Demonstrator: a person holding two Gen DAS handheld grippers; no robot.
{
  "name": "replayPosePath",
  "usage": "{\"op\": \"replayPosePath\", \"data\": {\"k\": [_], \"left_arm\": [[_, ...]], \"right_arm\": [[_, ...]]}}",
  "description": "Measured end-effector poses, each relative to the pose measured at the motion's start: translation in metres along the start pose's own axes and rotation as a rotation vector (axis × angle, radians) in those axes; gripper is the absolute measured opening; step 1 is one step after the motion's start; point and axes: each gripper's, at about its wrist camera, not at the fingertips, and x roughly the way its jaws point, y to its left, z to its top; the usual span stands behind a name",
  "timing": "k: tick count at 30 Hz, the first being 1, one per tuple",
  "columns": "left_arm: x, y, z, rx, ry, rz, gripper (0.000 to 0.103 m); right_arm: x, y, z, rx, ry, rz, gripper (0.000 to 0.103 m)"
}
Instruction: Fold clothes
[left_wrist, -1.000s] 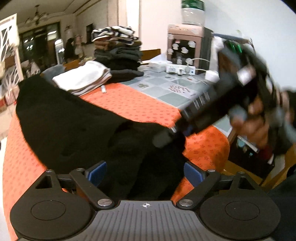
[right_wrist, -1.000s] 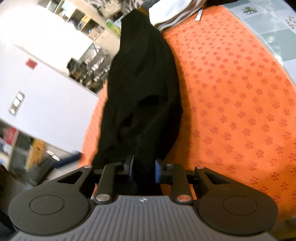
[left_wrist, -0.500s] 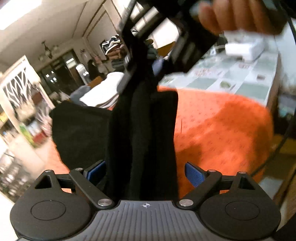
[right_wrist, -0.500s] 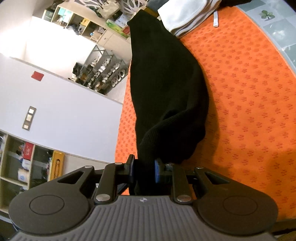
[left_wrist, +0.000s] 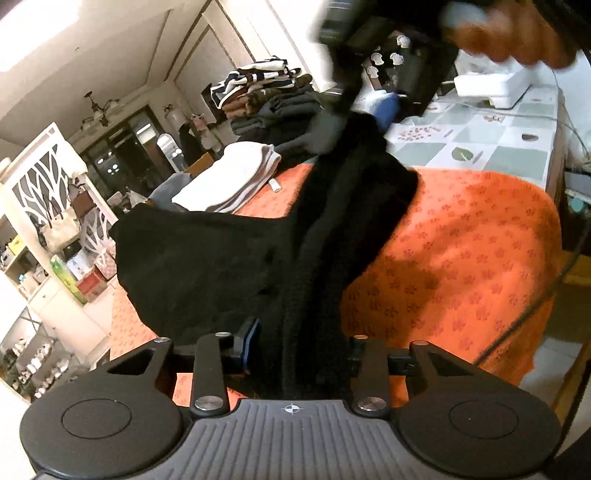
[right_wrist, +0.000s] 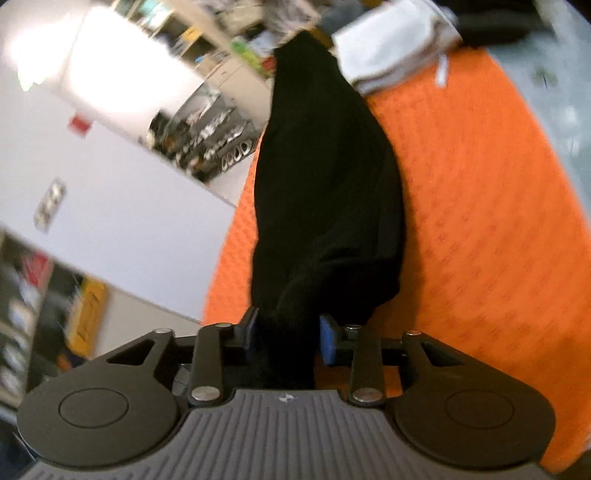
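Note:
A black knitted garment (left_wrist: 207, 266) lies partly on the orange cloth (left_wrist: 461, 258), with one end lifted into a thick hanging strand. My left gripper (left_wrist: 301, 347) is shut on the lower part of that strand, which fills the gap between its fingers. In the left wrist view my right gripper (left_wrist: 354, 114), blurred and held by a hand (left_wrist: 517, 33), holds the strand's top end above the table. In the right wrist view the right gripper (right_wrist: 288, 332) is shut on the black garment (right_wrist: 325, 184), which trails away across the orange cloth (right_wrist: 480, 184).
A folded white garment (left_wrist: 229, 181) lies at the far end of the orange cloth, with a tall stack of folded clothes (left_wrist: 266, 96) behind it. A checked tablecloth (left_wrist: 498, 147) to the right carries a white box (left_wrist: 491, 85) and cables. Shelves stand off to the left.
My right gripper lifted the garment's end up off the table. My left gripper's fingers, open before, closed in on the hanging strand.

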Motion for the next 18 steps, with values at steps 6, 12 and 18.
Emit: {"op": "replayPosePath", "data": {"k": [6, 12, 18], "left_arm": [[-0.003, 0.014, 0.010, -0.038, 0.002, -0.026, 0.039], [-0.004, 0.027, 0.022, -0.067, 0.018, -0.048, 0.039], [-0.003, 0.035, 0.032, -0.093, 0.031, -0.044, 0.038]], "right_arm": [[-0.024, 0.009, -0.031, -0.443, -0.038, -0.117, 0.075], [-0.013, 0.019, -0.070, -0.822, -0.052, -0.194, 0.090], [0.015, 0.033, -0.098, -1.041, -0.068, -0.230, 0.094]]}}
